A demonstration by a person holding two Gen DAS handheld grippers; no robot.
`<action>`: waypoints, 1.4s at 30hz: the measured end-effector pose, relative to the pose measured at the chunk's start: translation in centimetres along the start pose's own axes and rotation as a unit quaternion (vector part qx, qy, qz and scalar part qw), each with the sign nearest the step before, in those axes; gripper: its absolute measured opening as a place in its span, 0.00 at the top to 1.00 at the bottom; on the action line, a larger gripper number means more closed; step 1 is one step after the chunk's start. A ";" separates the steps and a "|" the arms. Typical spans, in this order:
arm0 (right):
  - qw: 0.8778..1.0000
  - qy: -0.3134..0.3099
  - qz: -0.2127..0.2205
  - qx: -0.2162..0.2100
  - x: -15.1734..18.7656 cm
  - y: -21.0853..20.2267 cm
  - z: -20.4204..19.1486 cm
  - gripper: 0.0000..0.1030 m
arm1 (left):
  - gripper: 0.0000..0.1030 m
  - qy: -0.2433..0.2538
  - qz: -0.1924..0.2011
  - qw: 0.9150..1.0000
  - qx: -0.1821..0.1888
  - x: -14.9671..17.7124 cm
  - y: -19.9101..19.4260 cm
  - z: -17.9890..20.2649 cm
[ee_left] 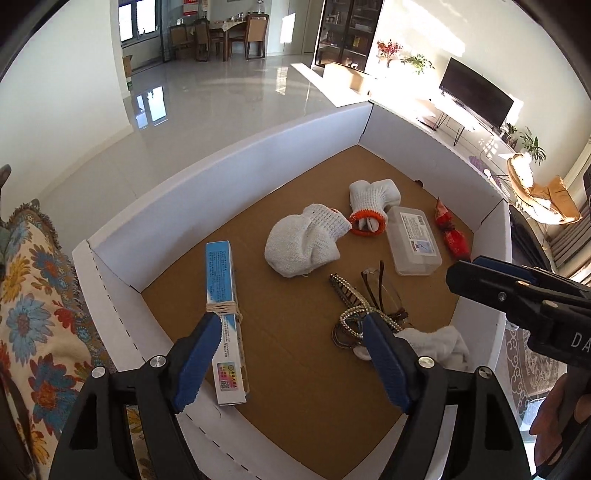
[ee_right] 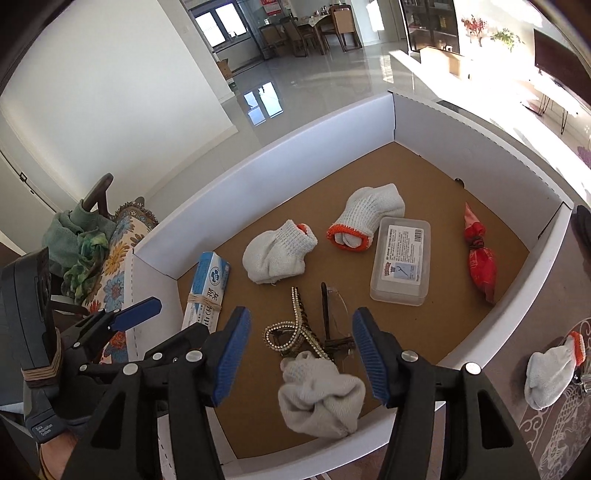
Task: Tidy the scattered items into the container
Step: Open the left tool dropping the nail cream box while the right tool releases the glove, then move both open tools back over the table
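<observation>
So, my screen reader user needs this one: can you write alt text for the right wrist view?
The open right gripper hovers over a white box with a brown floor, a crumpled white cloth lying between its jaws. Inside lie two rolled gloves, a clear case, a red pouch, a toothpaste box and beaded jewellery. One glove sits outside, right.

a flowery blanket (ee_left: 33,306) lies on the left, with a green cloth (ee_right: 79,240) bunched up on it. far back stands a dining table (ee_left: 221,27) with chairs (ee_left: 255,35) around it. a black tv (ee_left: 476,92) sits on a white stand on the right. plants (ee_left: 417,62) stand near it. the floor (ee_left: 221,96) is shiny.
</observation>
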State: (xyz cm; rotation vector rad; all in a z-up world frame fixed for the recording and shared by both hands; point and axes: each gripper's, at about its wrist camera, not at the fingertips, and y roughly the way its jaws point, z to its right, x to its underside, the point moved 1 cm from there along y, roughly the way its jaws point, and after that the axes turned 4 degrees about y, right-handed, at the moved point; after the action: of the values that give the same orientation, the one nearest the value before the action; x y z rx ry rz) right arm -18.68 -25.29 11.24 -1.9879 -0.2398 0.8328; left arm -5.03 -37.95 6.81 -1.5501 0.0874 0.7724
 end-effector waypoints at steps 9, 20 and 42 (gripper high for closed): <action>1.000 -0.016 -0.004 -0.002 1.3 -1.0 -1.1 0.43 | 0.24 0.014 0.010 1.000 0.000 1.0 -1.4 1.5; 1.000 -0.014 0.006 0.000 2.2 -2.6 -0.6 0.43 | 0.24 0.031 0.036 0.999 -0.019 1.4 -3.7 2.4; 0.939 0.120 0.096 0.306 31.2 -15.5 25.9 0.43 | 0.04 0.231 -0.004 0.951 0.204 15.4 -1.3 31.2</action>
State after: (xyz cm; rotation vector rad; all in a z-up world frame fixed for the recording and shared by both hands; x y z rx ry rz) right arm -9.45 15.87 1.14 -1.5085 0.3309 0.6690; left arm -5.45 -3.45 2.14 -1.3021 0.5536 0.3395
